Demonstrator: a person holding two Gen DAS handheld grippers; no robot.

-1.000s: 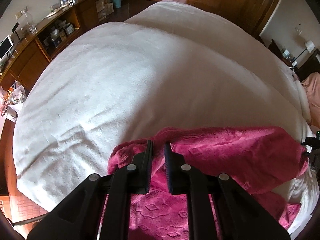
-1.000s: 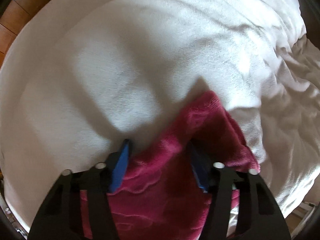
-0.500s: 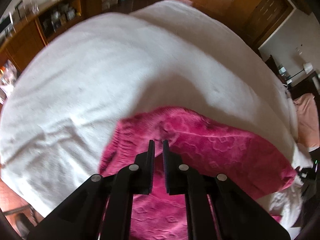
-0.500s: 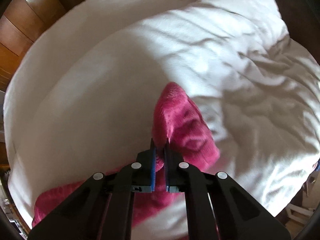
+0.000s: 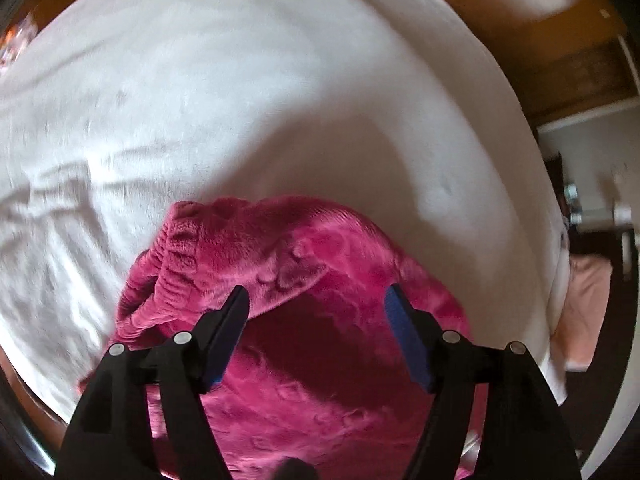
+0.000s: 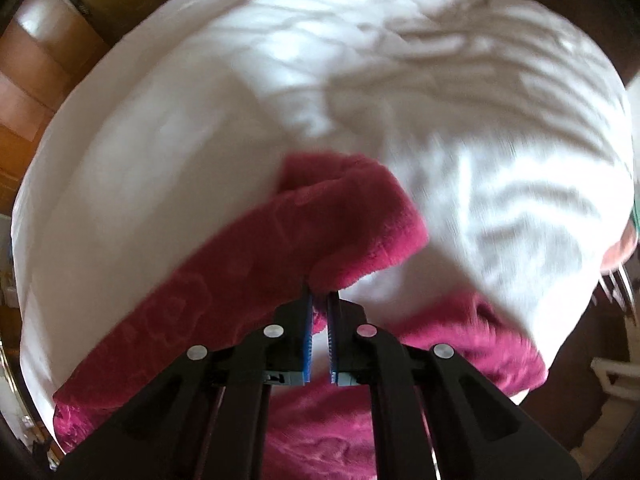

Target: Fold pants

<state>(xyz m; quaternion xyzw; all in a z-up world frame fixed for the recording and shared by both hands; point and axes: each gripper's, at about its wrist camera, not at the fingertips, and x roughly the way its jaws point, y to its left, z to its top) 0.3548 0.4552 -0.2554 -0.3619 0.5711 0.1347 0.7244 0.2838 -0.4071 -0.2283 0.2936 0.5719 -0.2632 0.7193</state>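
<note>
Fuzzy magenta pants [image 5: 288, 264] lie on the white bed cover [image 5: 248, 92], their gathered waistband [image 5: 180, 248] toward the left in the left wrist view. My left gripper [image 5: 316, 300] hovers over them with its jaws opening wide; fabric lies below the gap and neither pad presses it. In the right wrist view my right gripper [image 6: 319, 294] is shut on the pants' leg end [image 6: 352, 216], lifted off the bed cover [image 6: 200, 128] and doubled back over the rest of the leg. The picture is blurred by motion.
Wooden wardrobe doors [image 5: 568, 52] stand beyond the bed's far side. A pink pillow [image 5: 584, 312] lies at the bed's right edge near a dark nightstand. Crumpled white bedding [image 6: 500, 132] fills the right half of the right wrist view. Wooden floor shows at the left.
My left gripper was shut on the pants near the waistband and now stands open above them. My right gripper shut on the leg end and carried it sideways across the bed.
</note>
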